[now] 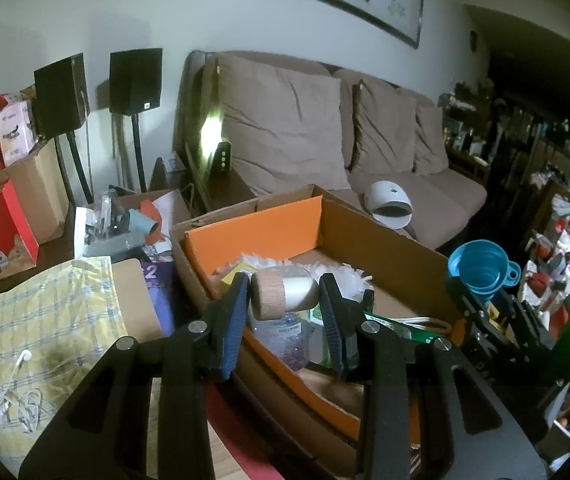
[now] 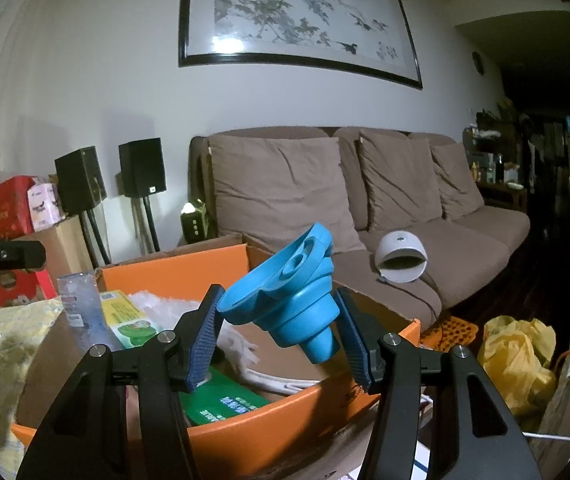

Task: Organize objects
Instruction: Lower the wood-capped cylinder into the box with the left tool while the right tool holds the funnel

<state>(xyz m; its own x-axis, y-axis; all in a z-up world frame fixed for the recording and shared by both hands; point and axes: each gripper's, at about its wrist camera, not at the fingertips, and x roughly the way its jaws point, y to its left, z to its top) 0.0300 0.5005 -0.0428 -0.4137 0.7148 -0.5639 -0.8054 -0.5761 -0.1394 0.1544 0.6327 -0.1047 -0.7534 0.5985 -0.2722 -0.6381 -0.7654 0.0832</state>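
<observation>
The left gripper (image 1: pixel 281 300) is clamped on a wood-capped bottle (image 1: pixel 283 294) above the box (image 1: pixel 385 240); the right gripper (image 2: pixel 279 330) is clamped on a blue funnel (image 2: pixel 285 300) over the box's near edge. The smooth, rounded bottle, pinched only at its ends, may slip and fall onto the items inside the box.

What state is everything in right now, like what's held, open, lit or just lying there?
Left gripper: shut on the small wood-and-silver cylinder.
Right gripper: shut on the blue collapsible funnel, tilted.
Orange-lined cardboard box: open, holding items.
White domed device: lying on the brown sofa.
Small lamp: lit.
</observation>
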